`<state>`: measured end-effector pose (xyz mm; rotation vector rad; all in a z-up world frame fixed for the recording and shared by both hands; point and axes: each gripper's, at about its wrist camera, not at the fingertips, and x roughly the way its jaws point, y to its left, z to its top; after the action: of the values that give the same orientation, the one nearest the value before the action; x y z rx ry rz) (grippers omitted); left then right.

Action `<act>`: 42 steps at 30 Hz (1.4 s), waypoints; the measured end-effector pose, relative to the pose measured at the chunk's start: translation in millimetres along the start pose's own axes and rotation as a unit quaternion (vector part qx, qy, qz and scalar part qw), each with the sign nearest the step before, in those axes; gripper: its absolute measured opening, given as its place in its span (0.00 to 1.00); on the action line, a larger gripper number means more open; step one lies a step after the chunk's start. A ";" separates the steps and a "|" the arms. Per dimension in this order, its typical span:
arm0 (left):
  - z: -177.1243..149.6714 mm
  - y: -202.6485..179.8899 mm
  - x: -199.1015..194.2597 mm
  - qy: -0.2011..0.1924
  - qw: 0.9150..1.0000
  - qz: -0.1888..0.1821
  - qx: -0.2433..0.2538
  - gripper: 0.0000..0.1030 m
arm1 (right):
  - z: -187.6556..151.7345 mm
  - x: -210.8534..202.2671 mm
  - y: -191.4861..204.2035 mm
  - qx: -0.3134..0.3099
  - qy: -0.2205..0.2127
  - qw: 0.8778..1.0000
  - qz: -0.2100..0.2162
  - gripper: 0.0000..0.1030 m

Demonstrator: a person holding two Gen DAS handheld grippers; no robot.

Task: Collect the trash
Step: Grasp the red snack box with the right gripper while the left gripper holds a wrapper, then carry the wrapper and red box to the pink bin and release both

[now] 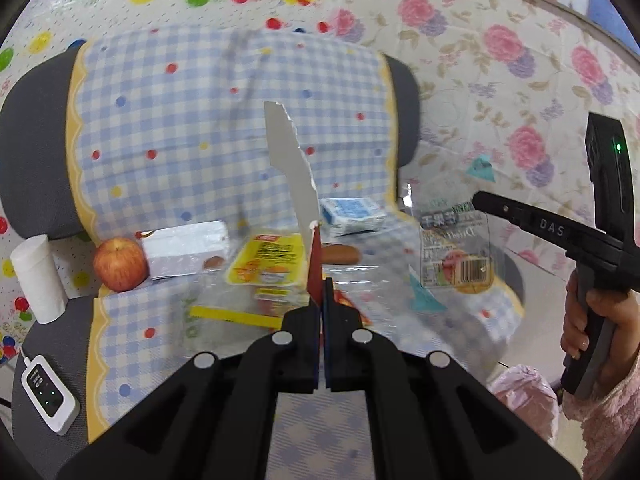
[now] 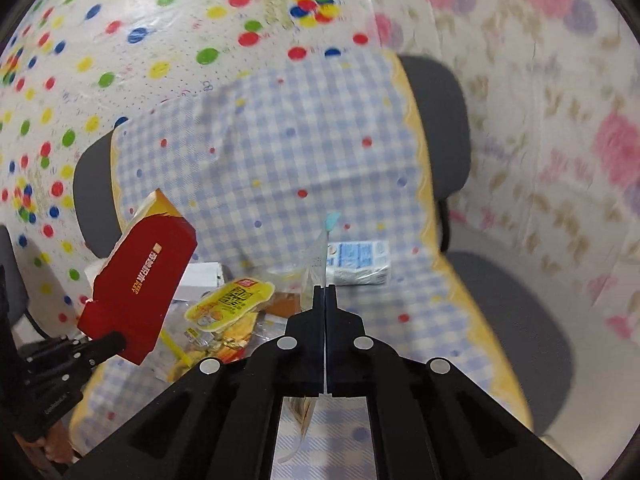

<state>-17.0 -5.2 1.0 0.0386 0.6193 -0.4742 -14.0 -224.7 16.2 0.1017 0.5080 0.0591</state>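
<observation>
Left gripper [image 1: 322, 292] pinching torn red carton [image 2: 138, 280], lifting it above chair seat [image 1: 120, 316]. Right gripper [image 2: 325, 294] pressing together on clear snack bag [image 1: 456, 256], holding it beside yellow packet [image 1: 266, 258], apple [image 1: 120, 264] and blue-white milk box [image 2: 356, 262] on checked cloth.

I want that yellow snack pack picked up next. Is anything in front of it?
Yes. The left tool, shut on a torn red cardboard box, holds that box in front of the yellow snack pack.
</observation>
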 end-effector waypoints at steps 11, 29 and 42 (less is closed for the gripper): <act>-53.3 -113.4 -5.9 0.048 0.986 -0.130 0.088 0.00 | -66.5 -100.6 -39.6 0.008 0.004 0.995 -0.103 0.01; -122.2 -253.3 0.9 0.102 0.929 -0.289 0.209 0.00 | -190.9 -231.8 -122.7 0.087 0.030 0.952 -0.291 0.01; -133.4 -301.6 41.8 0.144 0.917 -0.295 0.226 0.00 | -220.4 -215.6 -172.3 0.137 0.061 0.945 -0.290 0.05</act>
<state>-193.0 -268.5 -100.1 0.3748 0.7991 -1.2111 -304.2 -395.2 -90.6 0.2186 0.6518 -0.5873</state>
